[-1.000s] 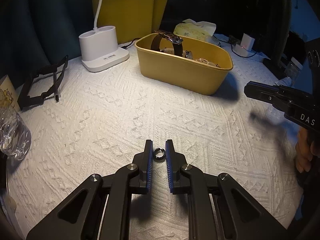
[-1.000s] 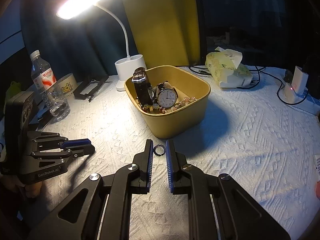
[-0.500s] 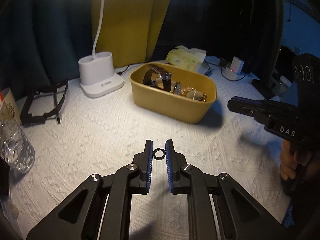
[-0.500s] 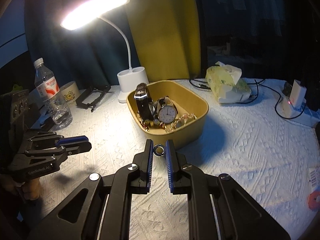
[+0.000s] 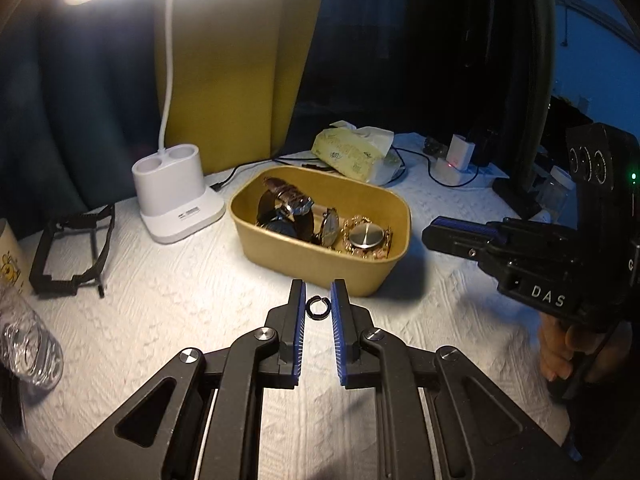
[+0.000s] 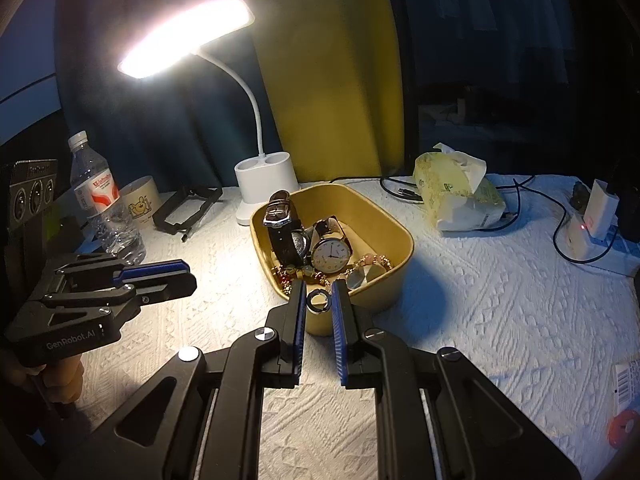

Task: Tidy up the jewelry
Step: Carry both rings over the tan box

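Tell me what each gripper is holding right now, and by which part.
Left gripper pinches a small dark ring across its outer edges, near the fingers' tips. Right gripper holds a silver ring the same way, over the yellow tray.

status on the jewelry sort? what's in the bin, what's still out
Done: the yellow bin already holds several watches and gold bracelets. In hand: the left gripper is pinching a small dark ring, and the right gripper a silver ring at the bin's near rim. Left: drop both rings in. No other loose jewelry shows on the white cloth.
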Available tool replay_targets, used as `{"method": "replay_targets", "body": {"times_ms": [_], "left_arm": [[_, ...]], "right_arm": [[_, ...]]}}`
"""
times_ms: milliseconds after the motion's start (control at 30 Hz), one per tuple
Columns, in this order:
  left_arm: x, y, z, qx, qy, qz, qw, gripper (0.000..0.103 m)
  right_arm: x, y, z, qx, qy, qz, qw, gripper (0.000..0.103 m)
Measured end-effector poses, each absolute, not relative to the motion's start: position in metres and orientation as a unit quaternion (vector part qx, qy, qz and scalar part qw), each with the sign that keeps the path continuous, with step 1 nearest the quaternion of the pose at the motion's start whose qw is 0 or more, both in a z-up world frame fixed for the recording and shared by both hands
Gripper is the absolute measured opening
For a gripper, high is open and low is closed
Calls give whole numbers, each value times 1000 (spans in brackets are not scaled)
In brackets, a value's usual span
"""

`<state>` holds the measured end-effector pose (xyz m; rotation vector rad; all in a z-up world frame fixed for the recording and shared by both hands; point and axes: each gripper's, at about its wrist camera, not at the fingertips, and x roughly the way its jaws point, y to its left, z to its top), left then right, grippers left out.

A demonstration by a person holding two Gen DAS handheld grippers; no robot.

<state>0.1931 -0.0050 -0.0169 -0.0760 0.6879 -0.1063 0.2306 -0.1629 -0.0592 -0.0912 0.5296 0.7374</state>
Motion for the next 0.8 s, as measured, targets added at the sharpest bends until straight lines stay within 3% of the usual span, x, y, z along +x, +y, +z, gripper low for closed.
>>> {"method": "replay_targets", "body": {"times_ms": [800], "left_arm": [[247, -11, -31, -45, 332, -85, 938, 14]], "right_arm": [[274, -145, -66, -41, 266, 364, 892, 12]]}}
